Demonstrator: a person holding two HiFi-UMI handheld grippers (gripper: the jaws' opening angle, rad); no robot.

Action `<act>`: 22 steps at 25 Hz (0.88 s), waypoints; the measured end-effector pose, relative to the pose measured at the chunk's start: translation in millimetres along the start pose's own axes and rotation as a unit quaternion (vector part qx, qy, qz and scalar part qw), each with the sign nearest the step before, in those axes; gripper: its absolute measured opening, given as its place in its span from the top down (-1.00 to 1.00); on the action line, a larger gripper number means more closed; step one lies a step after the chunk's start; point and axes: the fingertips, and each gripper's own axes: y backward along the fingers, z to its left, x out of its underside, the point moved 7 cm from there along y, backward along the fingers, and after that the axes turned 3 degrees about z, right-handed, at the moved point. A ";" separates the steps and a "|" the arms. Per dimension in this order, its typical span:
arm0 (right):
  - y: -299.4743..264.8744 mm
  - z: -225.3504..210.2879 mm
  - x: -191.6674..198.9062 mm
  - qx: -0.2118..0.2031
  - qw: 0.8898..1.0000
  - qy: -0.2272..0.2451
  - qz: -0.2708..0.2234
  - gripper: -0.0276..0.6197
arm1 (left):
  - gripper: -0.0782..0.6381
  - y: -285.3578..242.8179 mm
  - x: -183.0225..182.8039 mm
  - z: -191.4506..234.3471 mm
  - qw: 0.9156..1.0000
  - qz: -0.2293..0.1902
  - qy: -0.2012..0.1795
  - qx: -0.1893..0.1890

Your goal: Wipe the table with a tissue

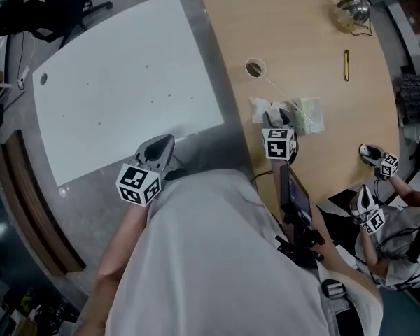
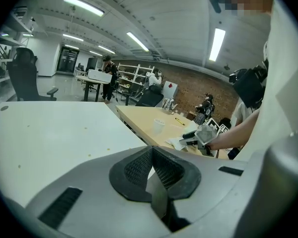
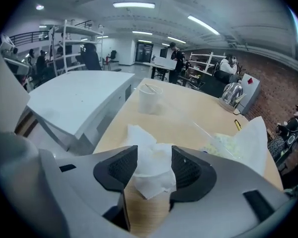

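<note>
Head view, with the two gripper views. We held the right gripper (image 1: 277, 116) over the near edge of the wooden surface (image 1: 301, 40), pointing down and away from us. Its jaws stood wide apart, and the crumpled white tissue (image 3: 151, 168) lay between them, resting on the wood; from the right gripper view we could not tell whether the pads pressed on it. In the head view the tissue (image 1: 262, 108) showed just beyond the jaw tips, beside a clear plastic packet (image 1: 309, 115) with pale contents. Farther along the same surface stood a white cup (image 1: 255, 67), with a yellow pen (image 1: 346, 65) to its right and a glass kettle (image 1: 351, 11) near the far end.

We held the left gripper (image 1: 161, 148) well apart from the tissue, above the near corner of the white surface (image 1: 126, 68) that stands beside the wooden one. Its jaws were together, pad against pad, with nothing between them (image 2: 151, 155).

At the right edge of the wooden surface a second person held two more grippers (image 1: 378, 161).
</note>
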 end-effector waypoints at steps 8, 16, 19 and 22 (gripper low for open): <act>-26.2 -6.9 17.1 -0.014 0.996 -0.065 0.061 0.29 | 0.76 7.7 6.1 2.1 1.000 0.001 0.006 -0.012; -22.7 -7.1 20.3 -0.056 0.991 -0.111 0.041 0.50 | 0.76 17.8 6.0 -0.8 1.000 -0.010 0.003 -0.025; -10.5 0.8 16.7 -0.074 0.992 -0.098 0.018 0.51 | 0.76 21.3 8.7 -1.7 0.999 -0.012 0.004 -0.032; 5.9 15.4 12.5 -0.103 0.991 -0.083 -0.011 0.51 | 0.76 22.1 11.8 -3.3 0.999 -0.012 0.005 -0.038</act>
